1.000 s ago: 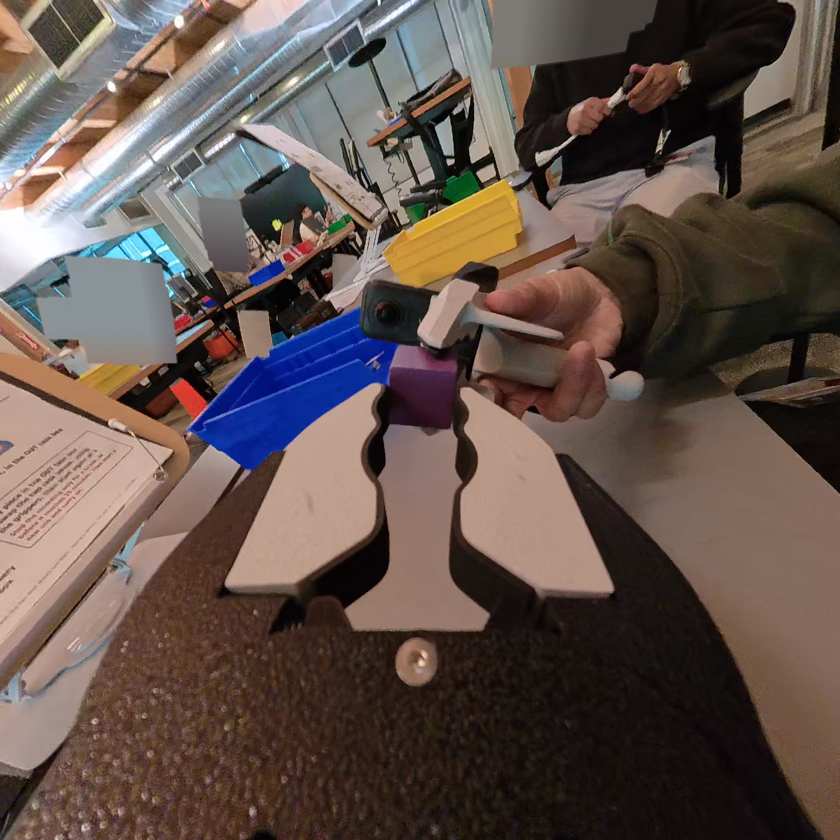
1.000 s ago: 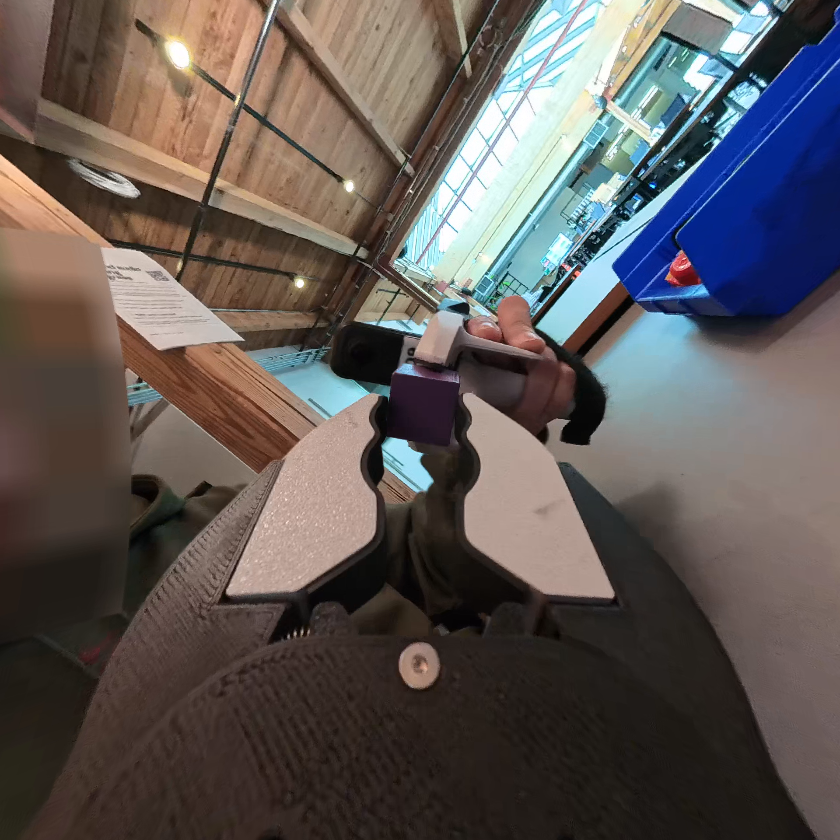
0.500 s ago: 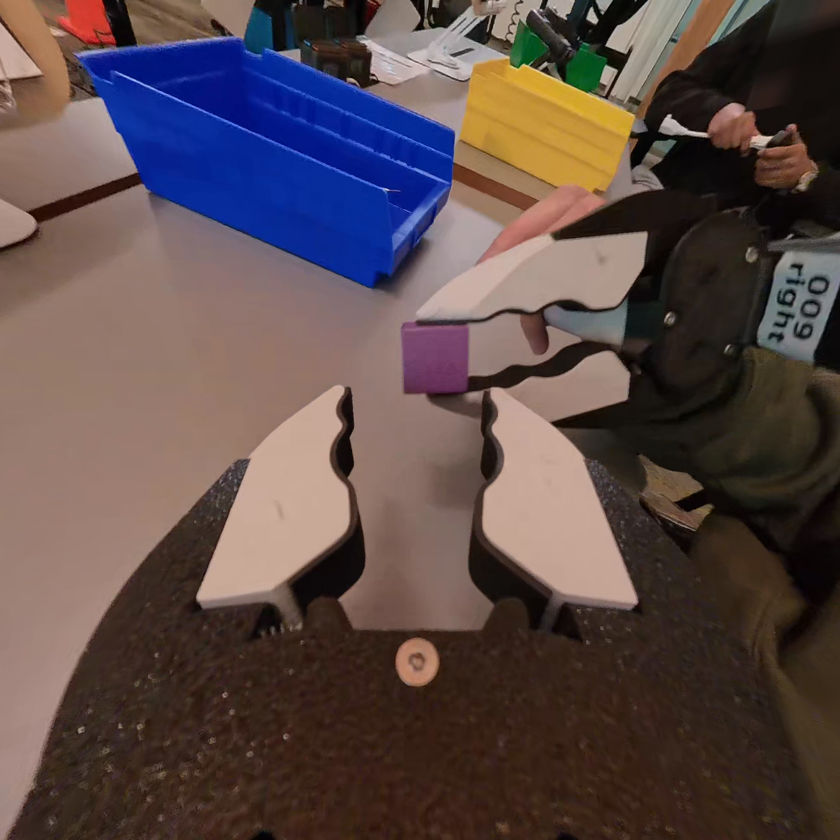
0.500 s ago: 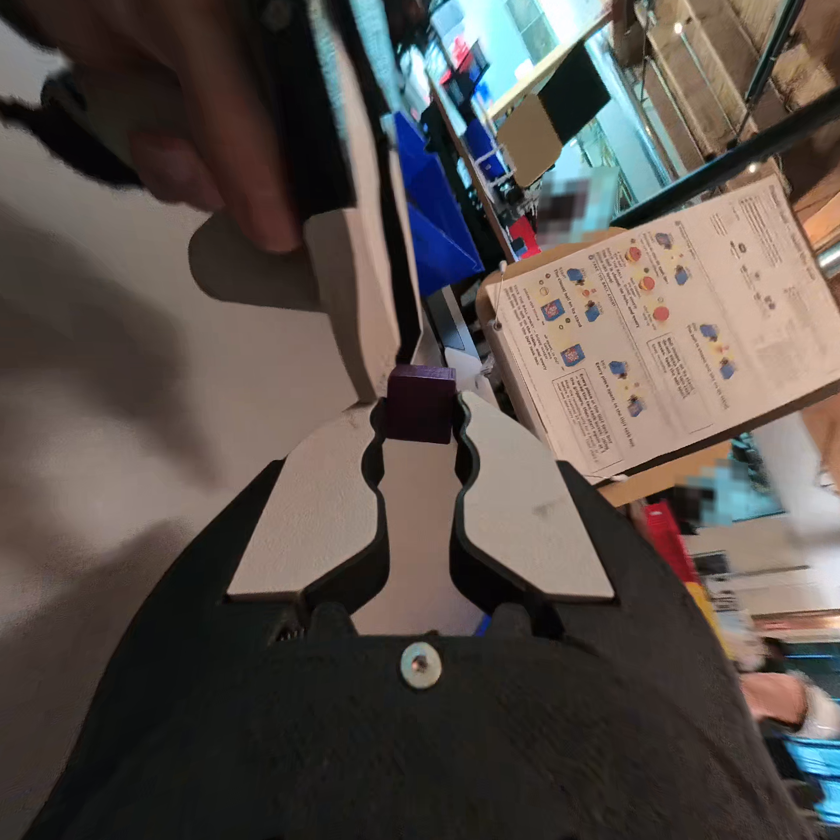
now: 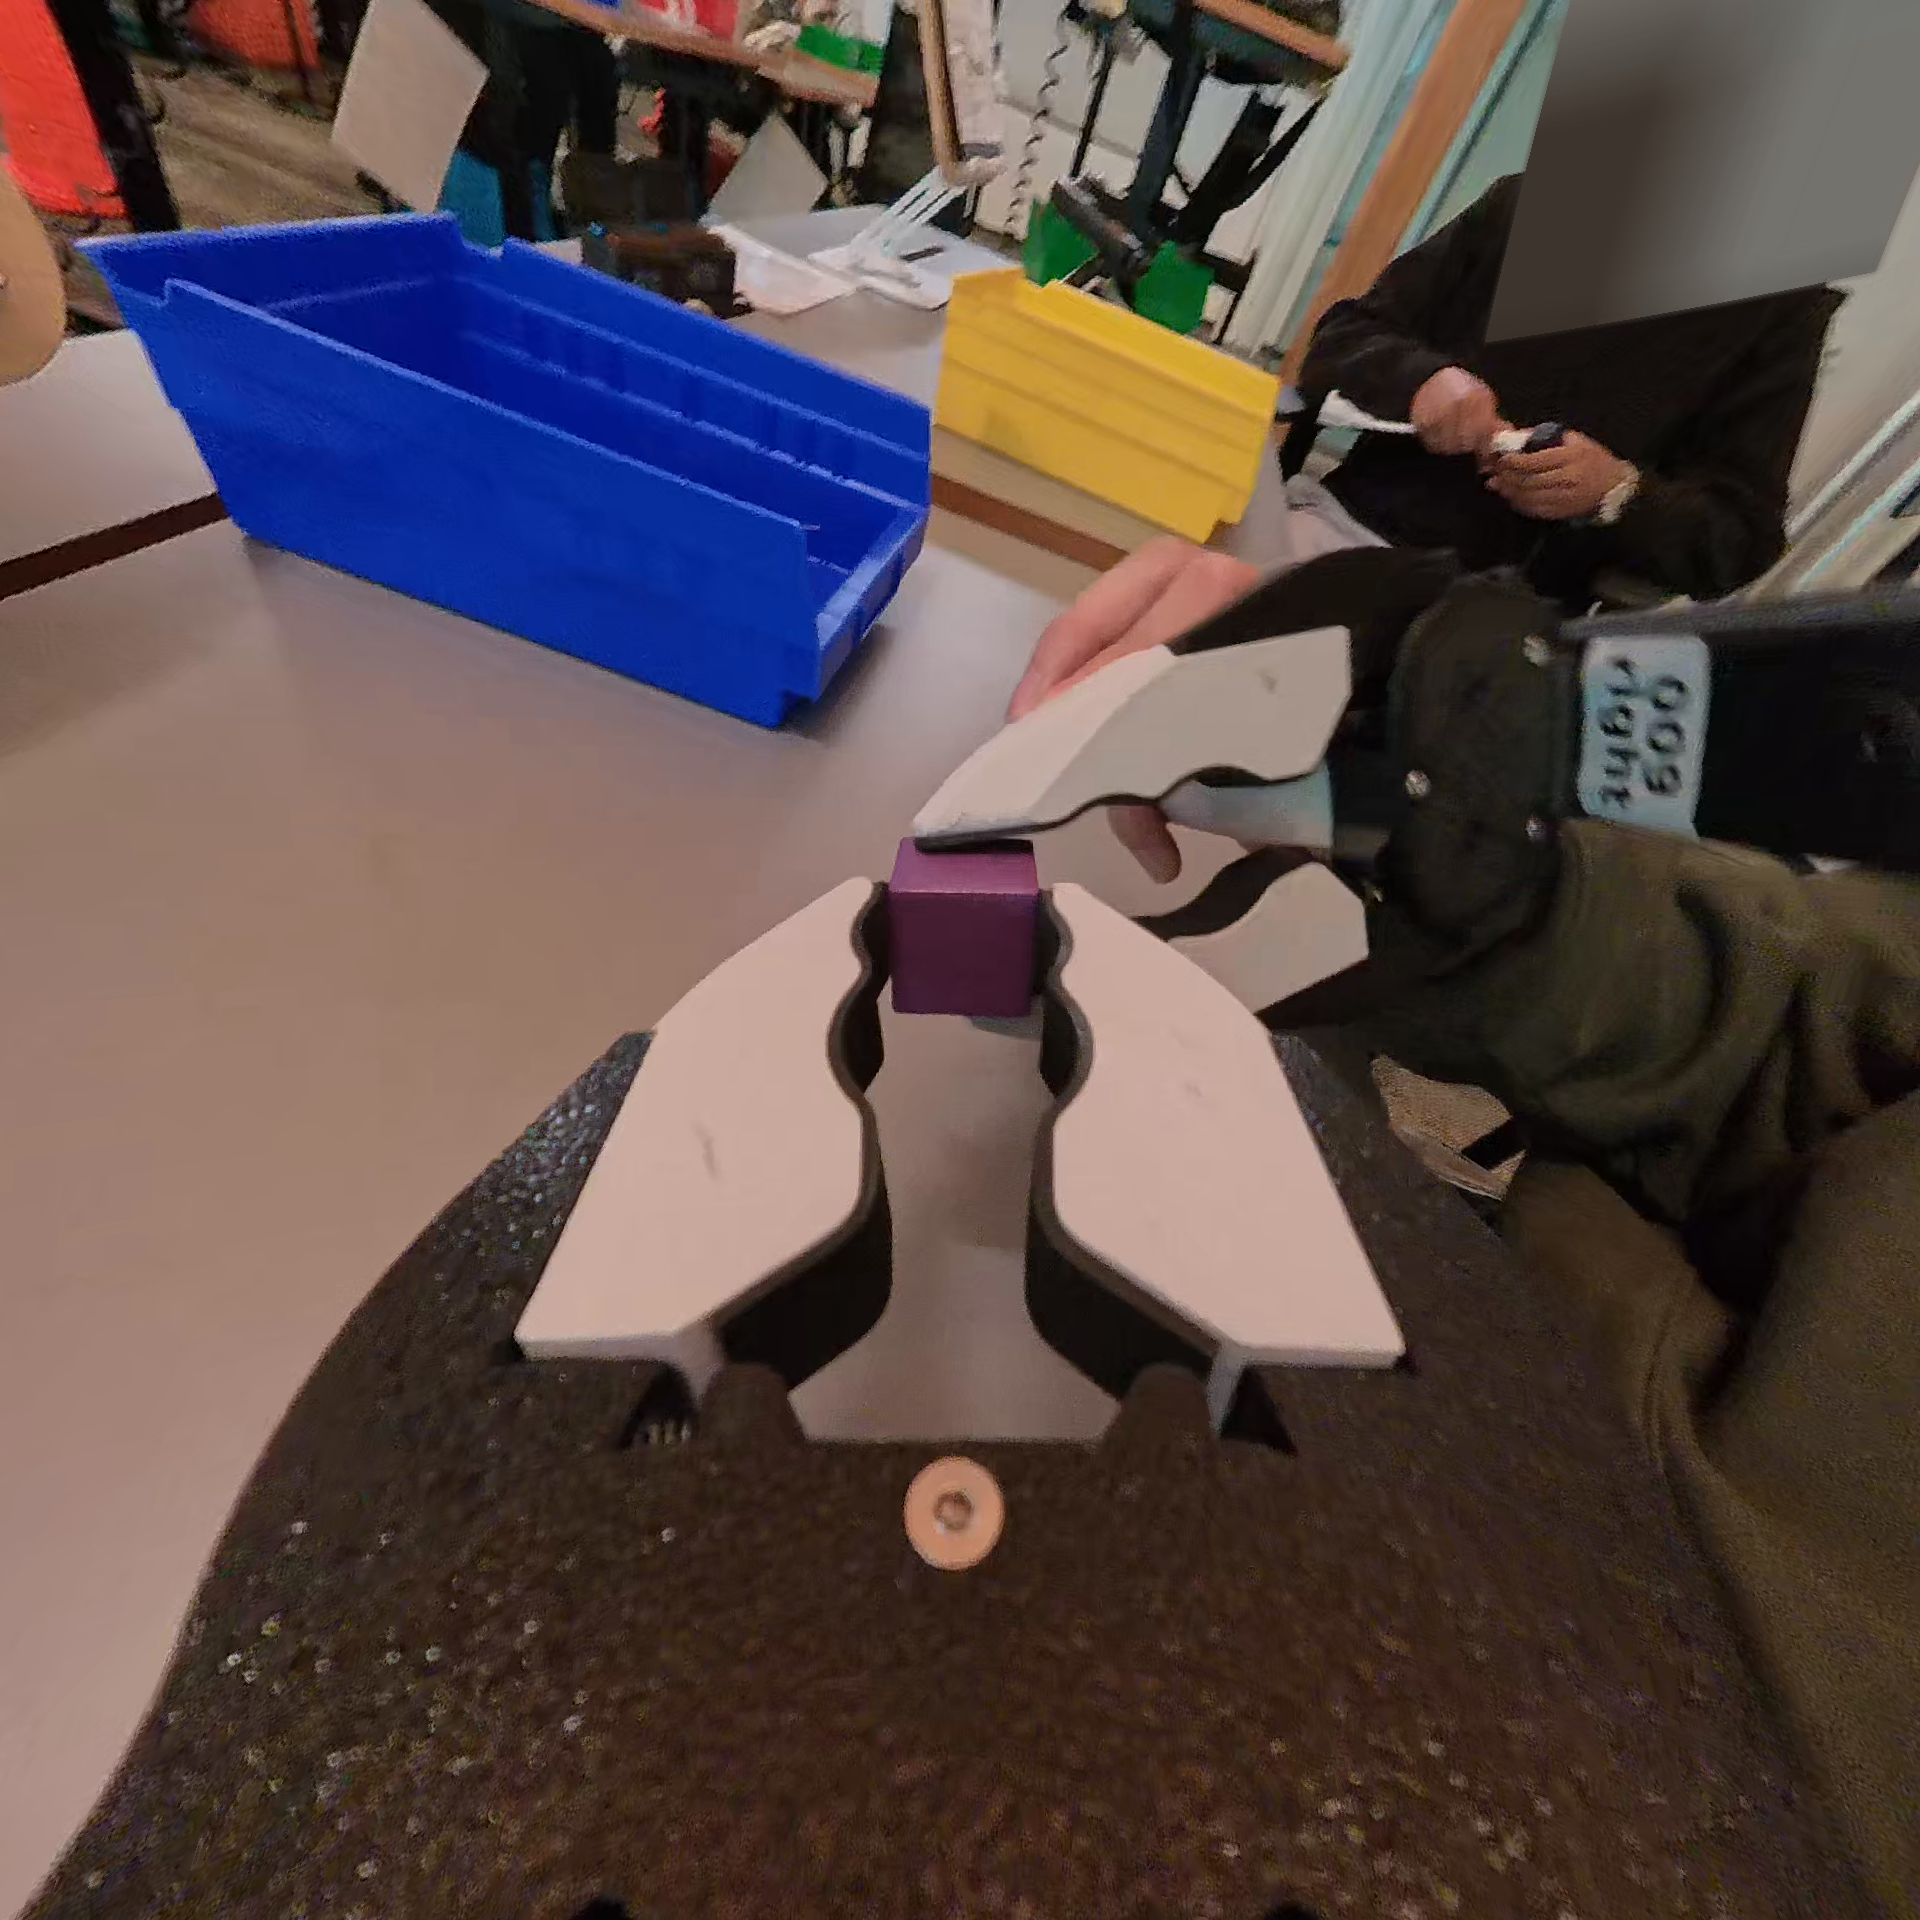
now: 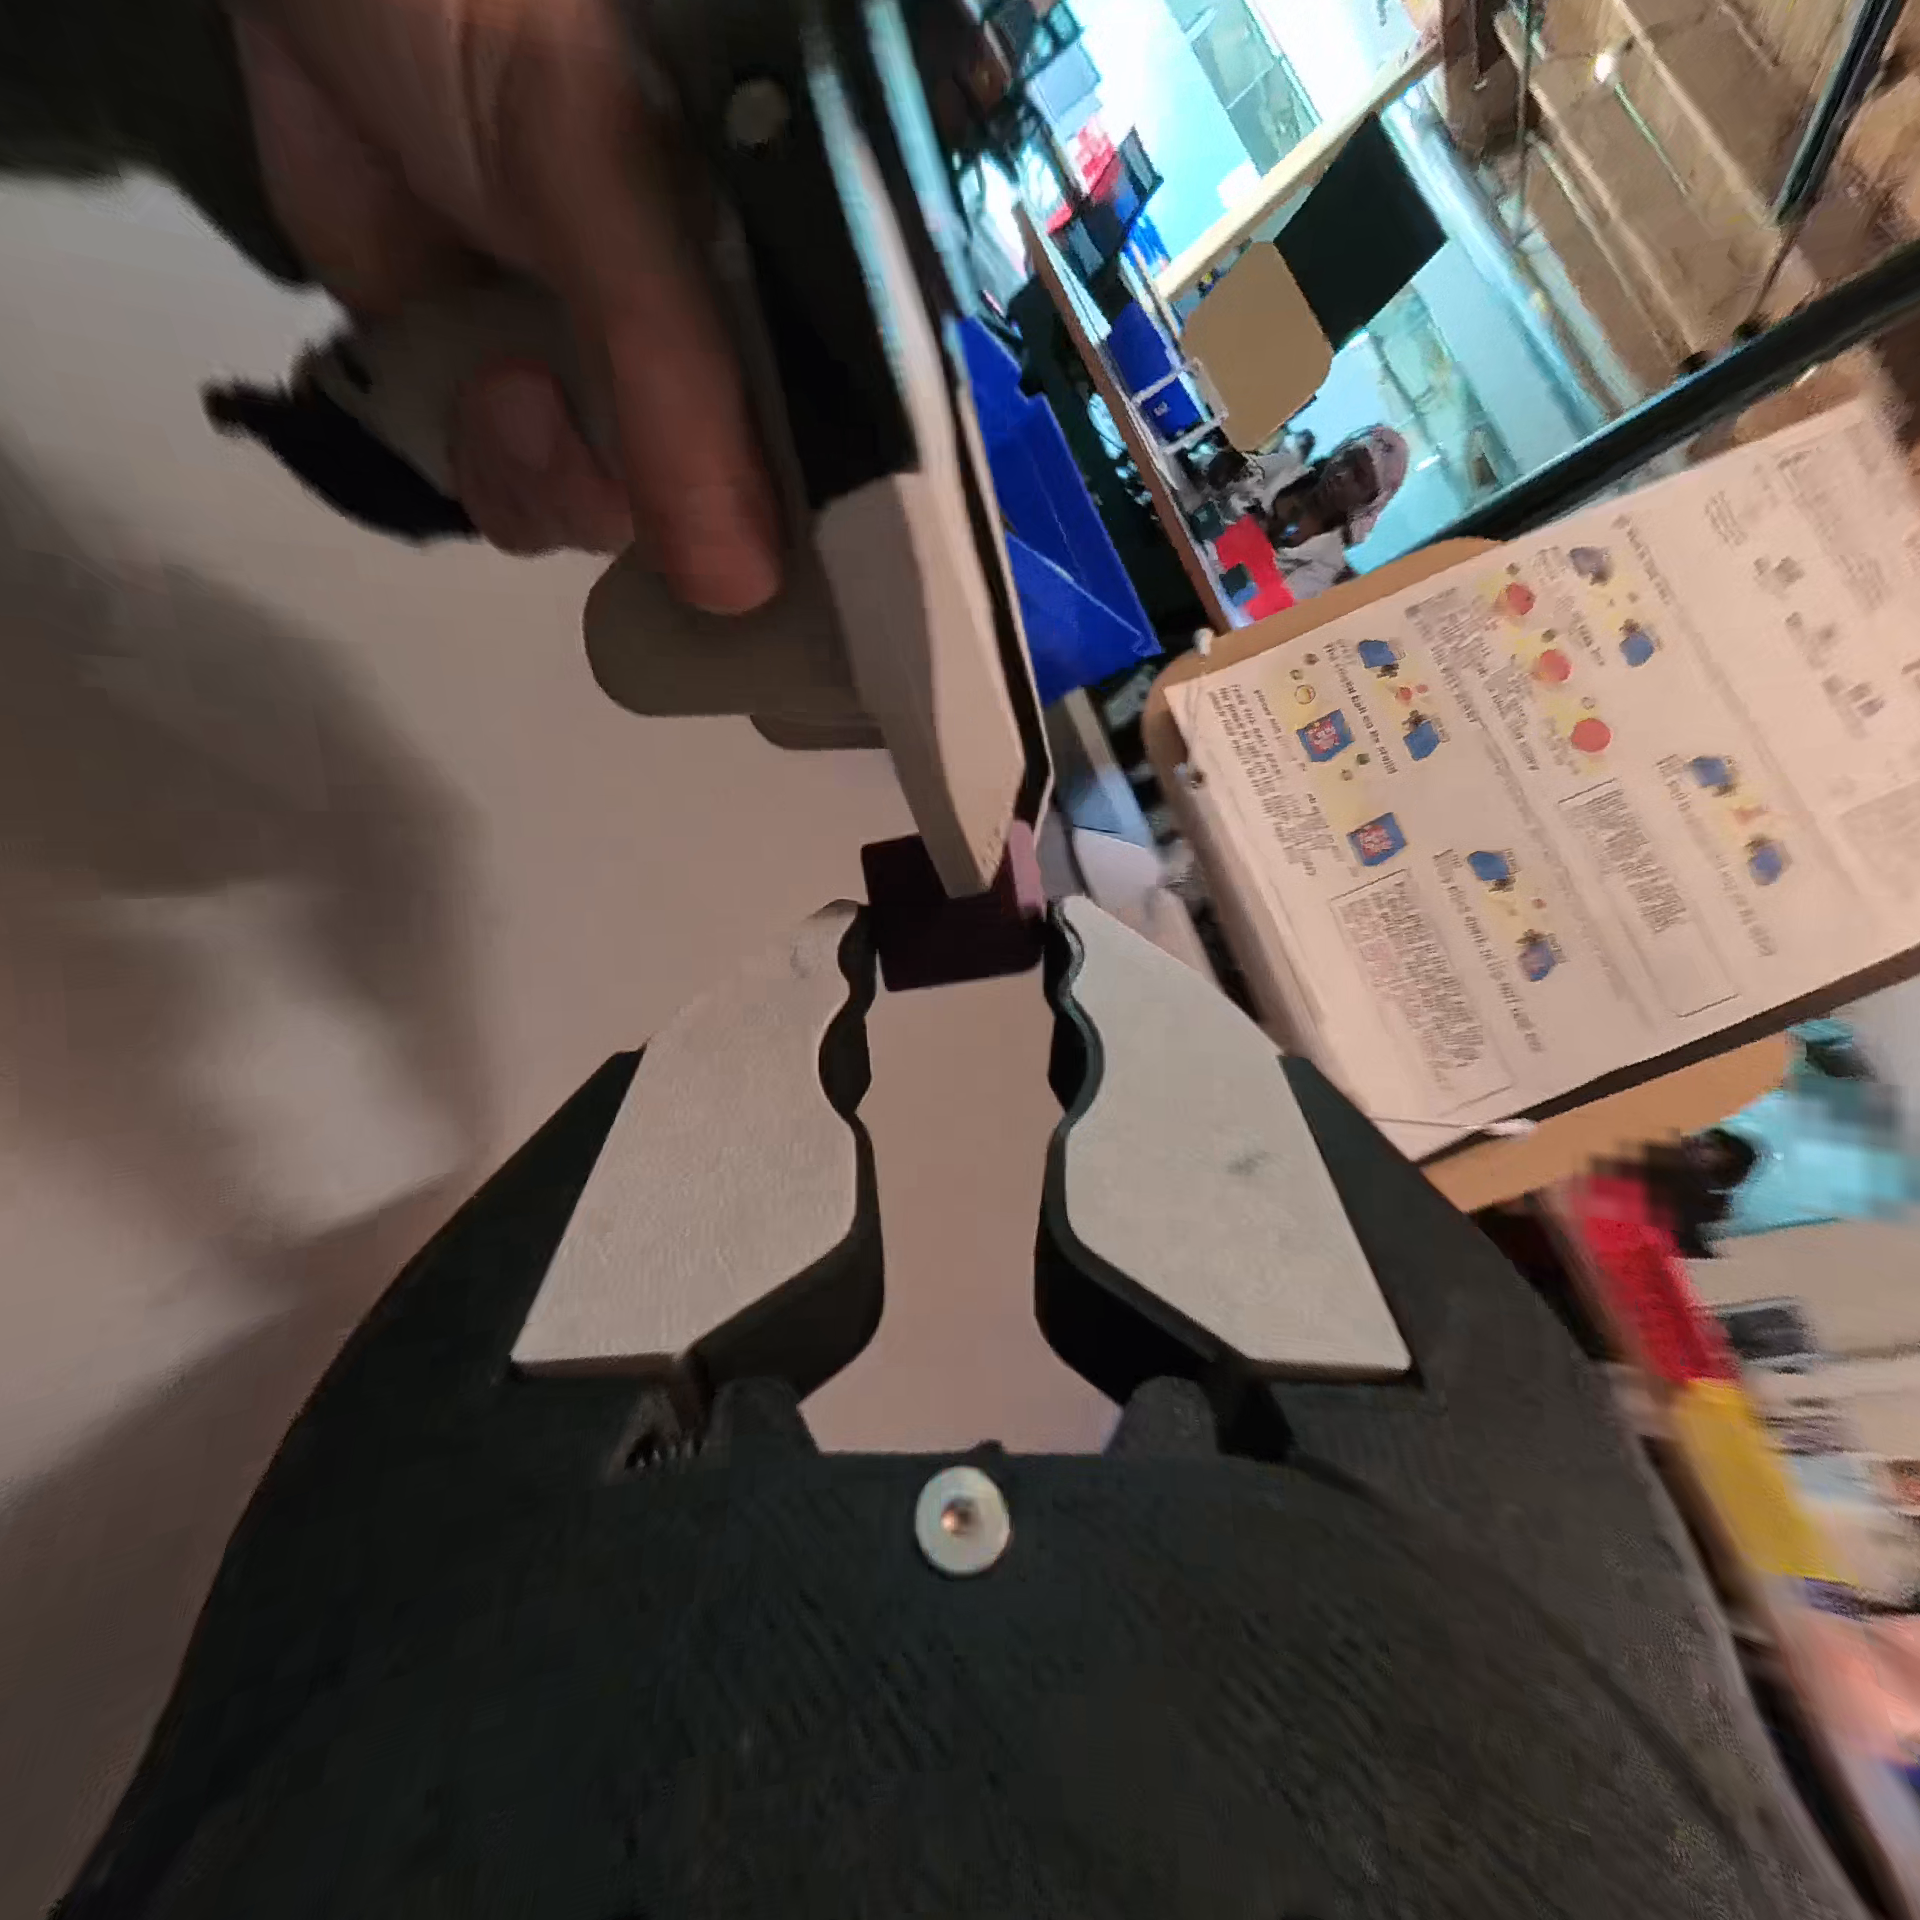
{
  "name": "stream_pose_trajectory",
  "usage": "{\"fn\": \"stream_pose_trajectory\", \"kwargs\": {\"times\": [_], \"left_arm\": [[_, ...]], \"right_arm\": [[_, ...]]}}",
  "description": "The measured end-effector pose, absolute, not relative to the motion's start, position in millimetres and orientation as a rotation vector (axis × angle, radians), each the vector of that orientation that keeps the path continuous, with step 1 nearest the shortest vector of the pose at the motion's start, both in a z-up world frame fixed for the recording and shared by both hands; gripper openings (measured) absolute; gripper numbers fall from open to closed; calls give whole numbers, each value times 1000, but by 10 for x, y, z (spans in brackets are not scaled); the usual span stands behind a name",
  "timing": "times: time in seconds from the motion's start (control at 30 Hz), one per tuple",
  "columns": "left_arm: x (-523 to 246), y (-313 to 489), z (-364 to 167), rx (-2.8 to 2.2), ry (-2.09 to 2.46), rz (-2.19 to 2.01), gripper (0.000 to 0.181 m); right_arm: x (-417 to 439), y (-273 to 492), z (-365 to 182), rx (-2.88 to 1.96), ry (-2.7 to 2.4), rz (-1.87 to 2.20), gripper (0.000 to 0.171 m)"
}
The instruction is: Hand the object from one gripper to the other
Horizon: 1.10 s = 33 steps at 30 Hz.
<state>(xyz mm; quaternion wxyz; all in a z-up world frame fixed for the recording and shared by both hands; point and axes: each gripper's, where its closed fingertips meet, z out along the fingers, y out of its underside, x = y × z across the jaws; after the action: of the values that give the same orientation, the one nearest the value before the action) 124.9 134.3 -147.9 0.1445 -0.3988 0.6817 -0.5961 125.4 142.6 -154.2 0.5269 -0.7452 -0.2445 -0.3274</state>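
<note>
Left gripper (image 5: 961, 930): nearest in the left wrist view, its two pale fingers closed onto the side faces of the purple cube, at their tips.
Purple cube (image 5: 962, 940): a cube with no long axis to speak of; one flat face turned toward the left camera, its top face level with the fingertips; held above the grey table (image 5: 312, 831), not resting on it.
Cube relative to left jaws: squarely between the tips, touching both, with the wider gap behind it bare.
Right gripper (image 6: 951, 935): in its own view the cube (image 6: 940, 940) sits between its fingertips, touching both, so it too is clamped on the cube; this view is blurred.
Crossing grip: in the left wrist view the right gripper comes in from the right, one finger (image 5: 1143, 748) lying on the cube's top face, the other below it.
Hand (image 5: 1122, 623): wrapped round the right gripper's handle, olive sleeve behind.
Blue bin (image 5: 520, 457): farther back on the table, well apart from the cube.
Yellow bin (image 5: 1101, 400): beyond the blue one.
Clipboard with printed sheet (image 6: 1538, 821): beside the right gripper's view.
</note>
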Motion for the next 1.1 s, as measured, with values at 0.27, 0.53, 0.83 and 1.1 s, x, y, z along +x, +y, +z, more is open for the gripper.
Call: {"fn": "stream_pose_trajectory", "kwargs": {"times": [0.27, 0.53, 0.83, 1.1], "left_arm": [[1045, 1472, -1174, -892, 1879, -2064, 26], [979, 1356, -1219, -788, 1948, -2054, 26], [1071, 1357, -1168, -811, 1875, -1958, 26], [1379, 1402, -1123, -625, 1580, -1275, 46]], "right_arm": [[1030, 1335, -1243, -1564, -131, 288, 43], [1008, 1356, -1170, -1500, -68, 356, 31], [1109, 1343, -1132, -1471, -29, 351, 25], [1664, 1192, -976, -1134, 534, 450, 25]]}}
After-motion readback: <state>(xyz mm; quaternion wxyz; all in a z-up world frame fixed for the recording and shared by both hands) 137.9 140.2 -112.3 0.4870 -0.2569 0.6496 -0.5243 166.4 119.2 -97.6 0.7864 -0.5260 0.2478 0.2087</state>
